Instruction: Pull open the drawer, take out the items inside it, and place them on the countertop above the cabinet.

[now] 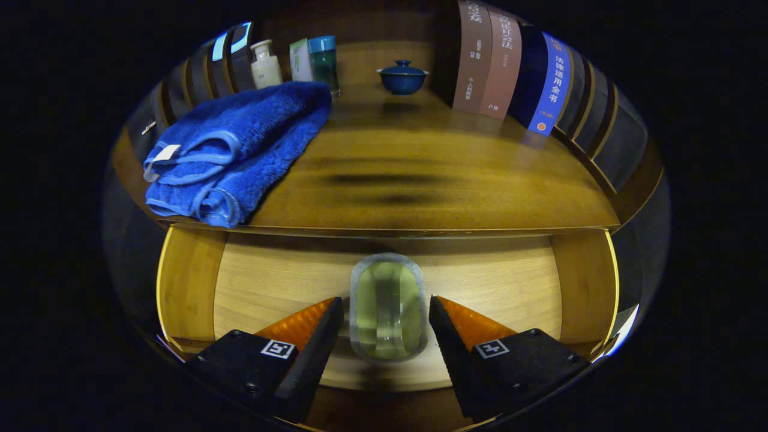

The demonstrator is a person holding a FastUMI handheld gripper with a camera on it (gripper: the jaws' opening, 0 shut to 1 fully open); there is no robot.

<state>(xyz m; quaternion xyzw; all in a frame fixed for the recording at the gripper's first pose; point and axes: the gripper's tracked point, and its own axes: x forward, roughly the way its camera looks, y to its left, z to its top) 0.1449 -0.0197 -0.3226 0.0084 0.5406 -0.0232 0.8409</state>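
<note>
- Jaws of the gripper [386, 318] stand apart, one on each side of a clear oblong soap box [387, 307]; a gap shows on either side, so neither finger presses on it.
- Soap box lies on the floor of the open drawer [270, 288], in the middle, its long side running near to far. It looks see-through and greenish, with a pale rim.
- Drawer floor is pale wood, with wooden side walls left and right; the box is the one item seen in it.
- Above and beyond the drawer runs the wooden tabletop [420, 174], its front edge just past the far end of the box.
- On the left of the tabletop lies a folded blue towel [240, 150], its near corner reaching the front edge and hanging slightly over it, with a small white tag on its left fold.
- Behind the towel, at the far left, stand a white bottle [266, 63], a pale green-and-white pack [300, 60] and a teal tumbler [324, 63], close together in a row.
- Far middle: a blue lidded bowl [402, 76], standing alone.
- Far right: a row of upright books [510, 66], brown and blue spines, running along the right side; darker books [216, 66] stand along the left side too.
- Middle of the tabletop, between towel and books, is bare wood with dark shadow bands.
</note>
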